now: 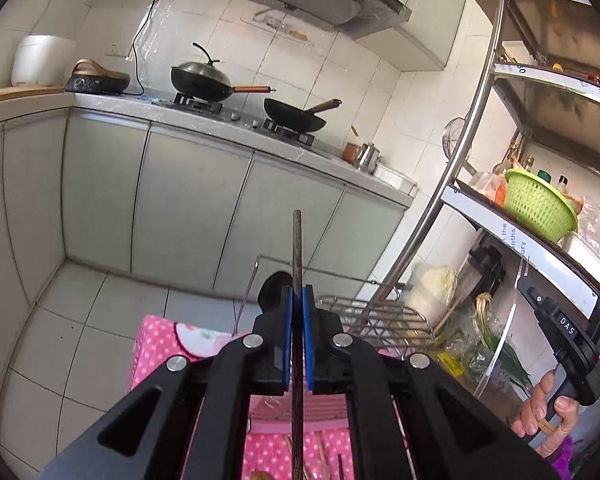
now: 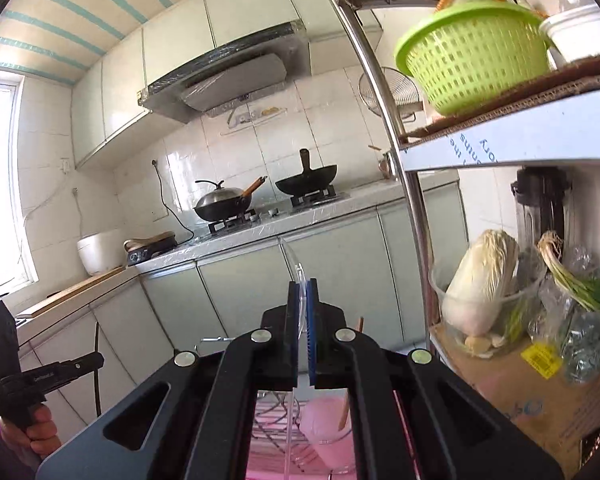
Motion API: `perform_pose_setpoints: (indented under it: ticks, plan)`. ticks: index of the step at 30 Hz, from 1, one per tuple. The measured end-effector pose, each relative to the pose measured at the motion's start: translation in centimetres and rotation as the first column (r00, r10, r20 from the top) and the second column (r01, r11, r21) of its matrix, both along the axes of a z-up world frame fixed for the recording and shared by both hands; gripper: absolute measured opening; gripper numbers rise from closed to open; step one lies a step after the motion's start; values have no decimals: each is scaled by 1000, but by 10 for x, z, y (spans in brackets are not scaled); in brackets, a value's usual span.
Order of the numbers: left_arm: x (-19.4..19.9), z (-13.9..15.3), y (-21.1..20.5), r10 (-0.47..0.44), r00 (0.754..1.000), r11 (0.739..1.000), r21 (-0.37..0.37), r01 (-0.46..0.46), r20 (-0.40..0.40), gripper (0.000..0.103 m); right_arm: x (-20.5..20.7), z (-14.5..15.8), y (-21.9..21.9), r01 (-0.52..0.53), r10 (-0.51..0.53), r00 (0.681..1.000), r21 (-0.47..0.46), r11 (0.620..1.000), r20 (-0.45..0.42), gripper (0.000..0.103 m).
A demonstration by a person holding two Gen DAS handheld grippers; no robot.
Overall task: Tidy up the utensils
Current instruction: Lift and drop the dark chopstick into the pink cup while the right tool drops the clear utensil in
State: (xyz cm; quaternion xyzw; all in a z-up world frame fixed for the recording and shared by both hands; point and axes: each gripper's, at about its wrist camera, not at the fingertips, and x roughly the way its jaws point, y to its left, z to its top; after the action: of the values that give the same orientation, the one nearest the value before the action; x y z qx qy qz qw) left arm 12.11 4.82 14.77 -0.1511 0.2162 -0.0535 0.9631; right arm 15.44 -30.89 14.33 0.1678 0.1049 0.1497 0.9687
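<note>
In the left wrist view, the left gripper [image 1: 297, 308] has its blue pads pressed together on a dark chopstick [image 1: 297, 248], which stands upright above a pink polka-dot cloth [image 1: 160, 344] and wire dish rack [image 1: 384, 320]; its lower end is cut off.

In the right wrist view, the right gripper [image 2: 303, 304] clamps a clear plastic plate [image 2: 294, 264] edge-on, hard to trace, above a pink cup [image 2: 328, 436] holding a wooden stick [image 2: 346, 400].

Two woks [image 1: 204, 80] on stove, basket [image 1: 540, 208] on shelf
</note>
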Motion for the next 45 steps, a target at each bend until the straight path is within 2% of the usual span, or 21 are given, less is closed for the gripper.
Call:
perform_pose_setpoints:
  ticks: [5,11,20,26,32,38,42,45]
  plan:
    - [22,13,4,55,995,998,-9,-55,79,4,20,10,8,65,-61,994,-42,997,91,4]
    - [52,3,10,120,985,993,-17,-119,126,4,44,-1,17,115,-104,984,-75,991,144,4]
    - [84,-33,8,175,970,978,81,-191,168,4,70,-32,44,127,-104,983,-149,981,150,4]
    - [85,-59,8,184,965,976,85,-202,184,4,75,-52,52,107,-90,990,-170,980,106,4]
    - [70,-77,2,123,981,987,89,-137,151,4,65,-71,48,55,-55,998,-135,989,2,4]
    - [58,-95,-7,74,995,993,89,-79,61,4,57,-92,42,11,-22,989,-75,997,-149,4]
    - [64,-106,-8,71,997,994,84,-69,-25,5,55,-101,41,-6,-11,972,-74,997,-233,4]
    - [66,-108,-6,86,995,994,73,-82,-56,6,53,-103,40,-7,-18,962,-91,996,-272,4]
